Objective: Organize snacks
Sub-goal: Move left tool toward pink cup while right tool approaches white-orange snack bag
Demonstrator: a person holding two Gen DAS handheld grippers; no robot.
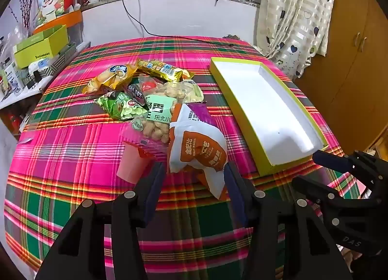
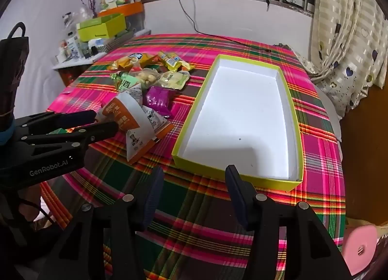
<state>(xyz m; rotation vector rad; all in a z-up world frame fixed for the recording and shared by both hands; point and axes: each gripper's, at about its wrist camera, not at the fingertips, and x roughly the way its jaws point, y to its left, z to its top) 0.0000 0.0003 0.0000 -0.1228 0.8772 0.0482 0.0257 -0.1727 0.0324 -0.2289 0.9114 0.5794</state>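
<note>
A white and orange snack bag (image 1: 197, 149) lies at the near end of a pile of snack packets (image 1: 145, 91) on the plaid tablecloth. My left gripper (image 1: 194, 168) is open, its fingertips on either side of the bag's near end, and I see no pad pressing on it. In the right wrist view the left gripper (image 2: 106, 120) reaches in from the left to the same bag (image 2: 131, 120). An empty yellow-green box (image 1: 286, 162) with a white inside lies to the right of the pile. My right gripper (image 2: 194, 173) hangs open and empty just before the box's near wall (image 2: 266, 182).
A purple packet (image 2: 157, 99) lies between the bag and the box. A pink packet (image 1: 132, 163) sits just left of my left fingers. A cluttered side table with a green carton (image 2: 101, 27) stands at the far left. A black cable (image 1: 135, 18) runs onto the table's far edge.
</note>
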